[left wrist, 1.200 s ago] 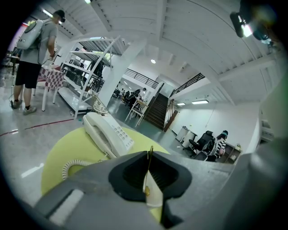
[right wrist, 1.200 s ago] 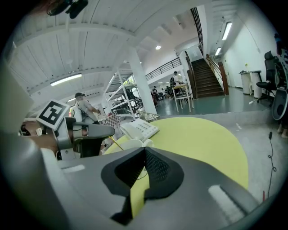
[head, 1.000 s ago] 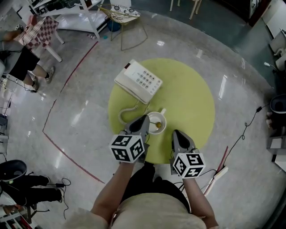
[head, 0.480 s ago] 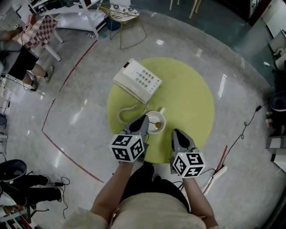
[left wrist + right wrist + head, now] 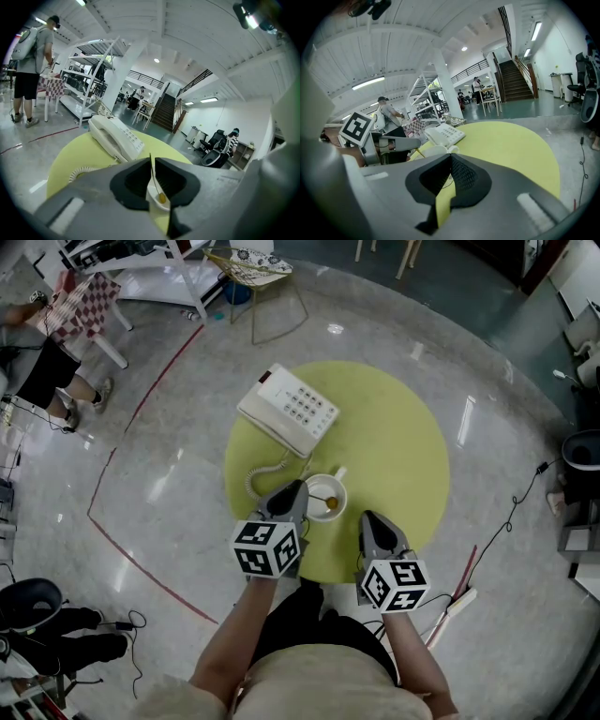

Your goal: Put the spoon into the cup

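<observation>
Head view: cup (image 5: 326, 496) on near part of yellow table (image 5: 398, 427), telephone (image 5: 288, 409) further off to left. Spoon (image 5: 324, 501) slants into cup, bowl end inside. Left gripper (image 5: 298, 491) at cup's left rim; right gripper (image 5: 375, 521) near, right of cup, idle.

Left gripper view: jaws pinch thin spoon handle (image 5: 153, 176), just beginning to part. Judgement: release only with bowl bottomed, then back off straight, no rim snag.

Right gripper view: right jaws together, nothing between. Keep clear of cup (image 5: 436, 151).
</observation>
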A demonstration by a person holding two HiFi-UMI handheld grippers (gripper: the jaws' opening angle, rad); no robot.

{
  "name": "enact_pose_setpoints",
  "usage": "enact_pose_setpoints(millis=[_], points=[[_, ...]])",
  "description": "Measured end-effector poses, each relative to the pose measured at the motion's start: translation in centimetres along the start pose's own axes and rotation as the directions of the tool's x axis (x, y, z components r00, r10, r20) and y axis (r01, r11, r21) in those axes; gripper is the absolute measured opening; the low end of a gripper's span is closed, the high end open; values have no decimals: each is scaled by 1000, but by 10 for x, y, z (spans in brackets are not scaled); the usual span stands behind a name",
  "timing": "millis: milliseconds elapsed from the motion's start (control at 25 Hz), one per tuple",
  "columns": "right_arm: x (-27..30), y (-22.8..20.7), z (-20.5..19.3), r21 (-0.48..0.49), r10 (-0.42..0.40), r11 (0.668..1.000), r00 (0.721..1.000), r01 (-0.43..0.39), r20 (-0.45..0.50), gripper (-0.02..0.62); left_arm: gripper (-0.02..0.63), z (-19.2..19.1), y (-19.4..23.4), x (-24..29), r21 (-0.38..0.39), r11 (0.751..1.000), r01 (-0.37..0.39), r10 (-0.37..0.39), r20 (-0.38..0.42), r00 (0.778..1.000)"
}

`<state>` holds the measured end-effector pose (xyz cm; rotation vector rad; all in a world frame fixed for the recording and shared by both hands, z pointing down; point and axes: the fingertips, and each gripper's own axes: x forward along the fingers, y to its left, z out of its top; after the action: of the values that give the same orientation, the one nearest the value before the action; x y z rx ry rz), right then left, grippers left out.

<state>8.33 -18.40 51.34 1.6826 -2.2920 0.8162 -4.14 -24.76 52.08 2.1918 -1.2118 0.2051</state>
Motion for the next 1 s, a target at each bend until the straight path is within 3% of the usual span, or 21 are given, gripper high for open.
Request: enact_pose_setpoints(millis=[720,1000], points=[[5,6,-2,4,-4,1000,1000,4,-11,0,126,-4,15,0,15,1000,-2,2,-36,999],[6,9,-5,5,-6,1000,1000,6,-11,-1,129,-9,17,-7,18,1000,2,-1,-43,999]])
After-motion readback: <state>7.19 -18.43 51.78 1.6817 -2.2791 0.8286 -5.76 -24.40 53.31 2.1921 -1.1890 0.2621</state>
